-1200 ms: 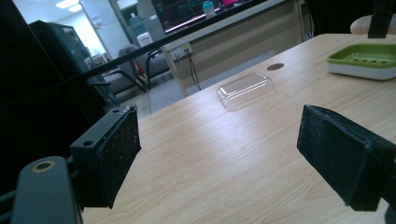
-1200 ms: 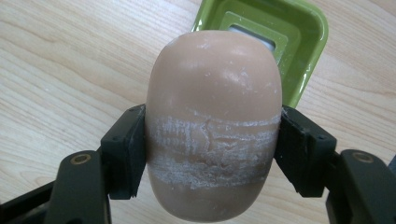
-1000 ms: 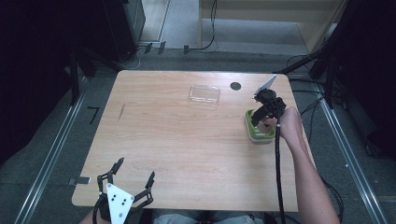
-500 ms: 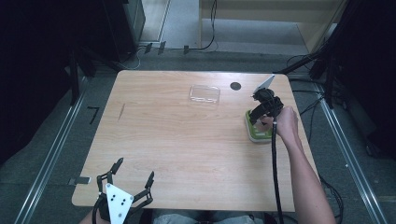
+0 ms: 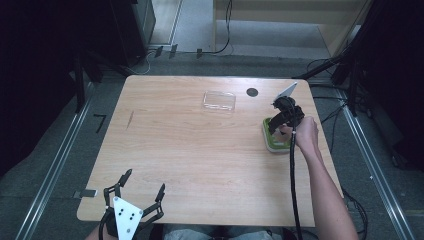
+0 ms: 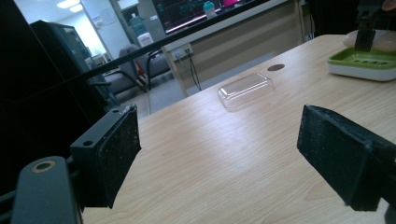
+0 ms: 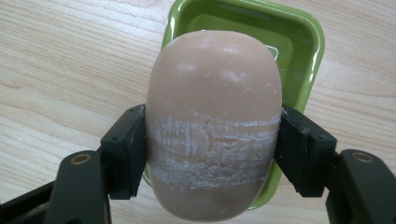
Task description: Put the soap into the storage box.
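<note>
A pinkish-beige oval soap bar point(image 7: 214, 116), scuffed white across its middle, sits clamped between the two black jaws of my right gripper point(image 7: 212, 149). It hangs just above a green soap dish point(image 7: 280, 42) with a white base point(image 5: 272, 146), at the table's right side. In the high view the right gripper point(image 5: 282, 120) is over that dish, held by a hand. My left gripper point(image 5: 134, 192) stands open at the table's near left edge, nothing between its pads point(image 6: 109, 154). From the left gripper view the dish point(image 6: 362, 63) lies far off at the upper right.
A clear plastic lid point(image 5: 219, 101) lies flat near the table's far middle, also seen as the clear lid point(image 6: 245, 88). A dark round hole point(image 5: 252, 92) is in the tabletop beside it. The wooden table point(image 5: 200, 160) has open surface between the grippers. Metal rails run along both sides.
The right gripper with the soap has shifted slightly over the green dish. The left gripper has stayed put.
</note>
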`<action>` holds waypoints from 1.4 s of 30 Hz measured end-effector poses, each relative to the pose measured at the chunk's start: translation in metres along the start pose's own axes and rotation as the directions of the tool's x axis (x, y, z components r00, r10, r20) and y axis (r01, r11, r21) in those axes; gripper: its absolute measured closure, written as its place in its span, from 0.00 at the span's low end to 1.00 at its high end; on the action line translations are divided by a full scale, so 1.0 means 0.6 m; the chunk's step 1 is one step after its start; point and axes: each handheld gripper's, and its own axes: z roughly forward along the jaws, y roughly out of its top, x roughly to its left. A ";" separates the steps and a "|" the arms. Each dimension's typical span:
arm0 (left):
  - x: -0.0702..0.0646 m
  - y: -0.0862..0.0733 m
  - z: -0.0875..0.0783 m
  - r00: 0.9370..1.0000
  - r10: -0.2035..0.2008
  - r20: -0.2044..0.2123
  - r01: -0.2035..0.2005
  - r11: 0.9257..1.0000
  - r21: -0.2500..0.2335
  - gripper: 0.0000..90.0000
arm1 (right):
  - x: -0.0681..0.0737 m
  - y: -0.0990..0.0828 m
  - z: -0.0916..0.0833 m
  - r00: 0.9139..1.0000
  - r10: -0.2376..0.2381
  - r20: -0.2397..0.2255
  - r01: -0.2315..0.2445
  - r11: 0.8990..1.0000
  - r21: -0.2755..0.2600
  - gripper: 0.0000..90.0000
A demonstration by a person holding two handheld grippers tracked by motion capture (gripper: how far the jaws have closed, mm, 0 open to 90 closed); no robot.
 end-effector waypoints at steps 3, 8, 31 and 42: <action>0.000 0.000 0.000 1.000 0.000 0.000 0.000 1.000 0.000 0.15 | -0.001 0.000 0.005 1.000 0.005 0.002 -0.005 1.000 0.002 0.37; 0.000 0.000 0.000 1.000 0.002 0.000 -0.002 1.000 0.000 0.15 | -0.003 0.000 0.010 1.000 0.010 0.004 -0.010 1.000 -0.001 0.37; 0.000 0.000 0.000 1.000 0.001 0.001 -0.001 1.000 -0.001 0.15 | -0.011 0.003 0.042 0.999 0.049 0.024 -0.049 0.999 0.008 0.37; 0.000 0.000 0.000 1.000 0.004 0.001 -0.004 1.000 0.000 0.15 | -0.009 0.003 0.053 0.997 0.064 0.040 -0.064 0.998 0.010 0.37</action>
